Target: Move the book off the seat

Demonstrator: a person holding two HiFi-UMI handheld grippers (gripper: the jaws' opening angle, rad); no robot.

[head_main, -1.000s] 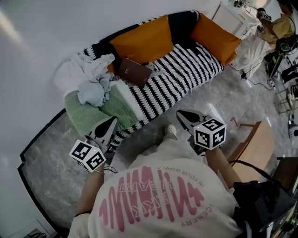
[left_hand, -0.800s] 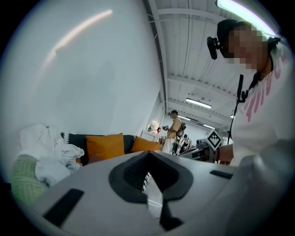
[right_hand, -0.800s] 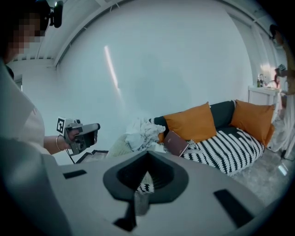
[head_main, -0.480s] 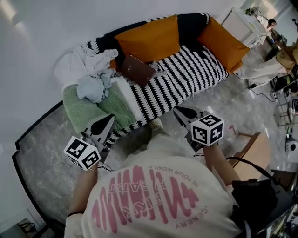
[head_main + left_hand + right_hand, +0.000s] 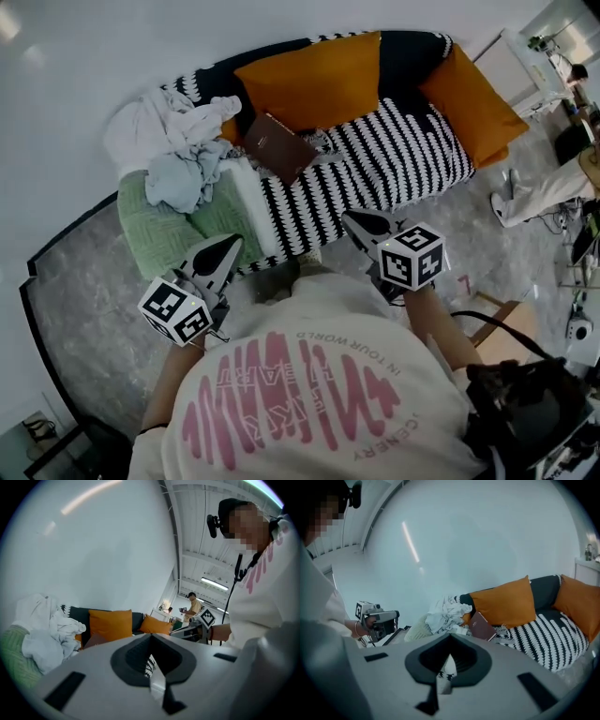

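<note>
- Grey marbled floor (image 5: 80, 309) lies underfoot, with the person standing just in front of a sofa (image 5: 405, 52).
- Nearest are the two tools, both raised short of the sofa's front edge. The left hand-held gripper (image 5: 228, 246) has its jaws pressed together with nothing between them, and the right hand-held gripper (image 5: 354, 221) is likewise fully closed and empty.
- Beyond the left one, a green blanket (image 5: 164, 225) covers that end of the sofa, with a pile of pale clothes (image 5: 178, 141) heaped behind it.
- The black-and-white striped seat (image 5: 394, 159) stretches away to the right and is mostly bare.
- The book (image 5: 278, 145), dark reddish-brown, is on the seat just beside the clothes. It seems propped at a slant, its far edge against the large orange cushion (image 5: 314, 80).
- It looks like a thin, stiff-covered volume: probably light and rigid, and possibly smooth enough to slip. Neither tool is near it yet.
- A sound hold would be across the raised free edge or a corner, pinching both covers so the pages stay shut. The soft knit beneath should give way under a lower jaw.
- Either tool must open first.
- Farthest back is a plain pale wall (image 5: 112, 47).
</note>
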